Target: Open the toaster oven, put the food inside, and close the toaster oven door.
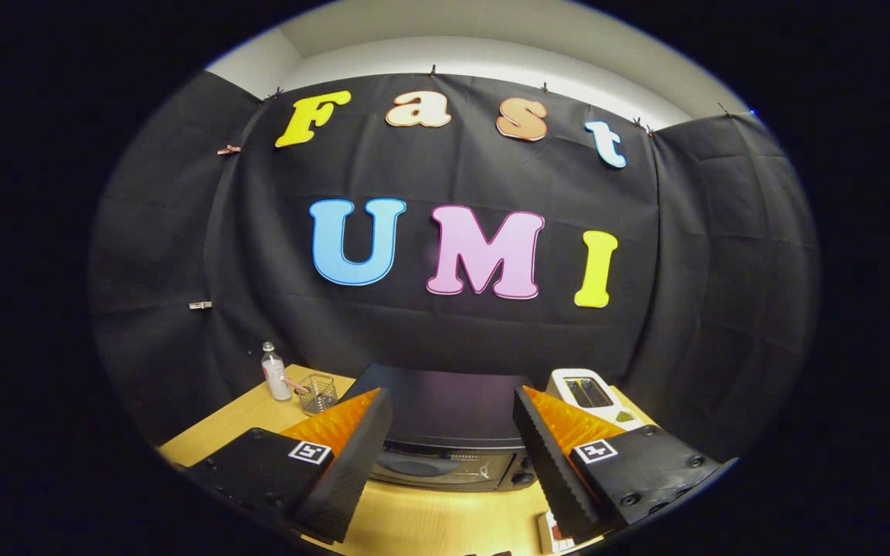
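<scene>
Fingers (pixel 453 455) wide apart, gripping nothing, above closed toaster oven (pixel 449 440) on wooden table (pixel 445 525); no legible labels.

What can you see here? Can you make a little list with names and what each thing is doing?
tool: open, fingers spread wide, holding nothing
toaster oven: black, on the table just ahead of the fingers, door shut
table: light wood
bottle: clear, upright, beyond the one finger, beside the wire basket
wire basket: small, something pink sticks out of it
toaster: white, two slots on top, beyond the other finger
wall: black cloth behind everything
task so far: oven not yet opened
</scene>
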`<state>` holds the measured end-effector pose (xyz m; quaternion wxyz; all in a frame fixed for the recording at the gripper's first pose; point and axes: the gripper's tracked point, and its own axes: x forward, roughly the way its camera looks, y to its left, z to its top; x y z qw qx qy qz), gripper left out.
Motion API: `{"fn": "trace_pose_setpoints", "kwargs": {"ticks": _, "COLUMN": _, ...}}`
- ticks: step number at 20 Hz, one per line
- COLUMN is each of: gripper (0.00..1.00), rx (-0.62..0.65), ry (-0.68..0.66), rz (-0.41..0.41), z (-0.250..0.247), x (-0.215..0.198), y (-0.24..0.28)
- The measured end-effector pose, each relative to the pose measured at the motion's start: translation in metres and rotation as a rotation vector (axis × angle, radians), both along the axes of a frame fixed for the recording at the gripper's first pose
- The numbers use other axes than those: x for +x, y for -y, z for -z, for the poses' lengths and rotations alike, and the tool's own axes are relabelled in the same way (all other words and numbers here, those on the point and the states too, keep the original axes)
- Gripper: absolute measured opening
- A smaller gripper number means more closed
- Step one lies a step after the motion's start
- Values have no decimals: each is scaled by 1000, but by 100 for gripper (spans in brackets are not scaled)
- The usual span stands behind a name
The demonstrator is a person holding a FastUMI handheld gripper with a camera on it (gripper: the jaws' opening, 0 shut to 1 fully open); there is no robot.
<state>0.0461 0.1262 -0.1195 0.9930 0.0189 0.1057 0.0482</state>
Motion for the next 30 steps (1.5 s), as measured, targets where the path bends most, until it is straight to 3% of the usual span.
{"fn": "trace_pose_setpoints", "kwargs": {"ticks": 11, "gripper": 98, "rx": 15, "ry": -259, "rz": 0, "z": 117, "x": 30, "y": -43}}
{"fn": "trace_pose_setpoints", "kwargs": {"ticks": 20, "gripper": 98, "rx": 34, "ry": -352, "rz": 40, "z": 157, "x": 59, "y": -48}}
{"fn": "trace_pose_setpoints", "kwargs": {"ticks": 30, "gripper": 99, "rx": 13, "ry": -377, "rz": 29, "z": 167, "x": 34, "y": -51}}
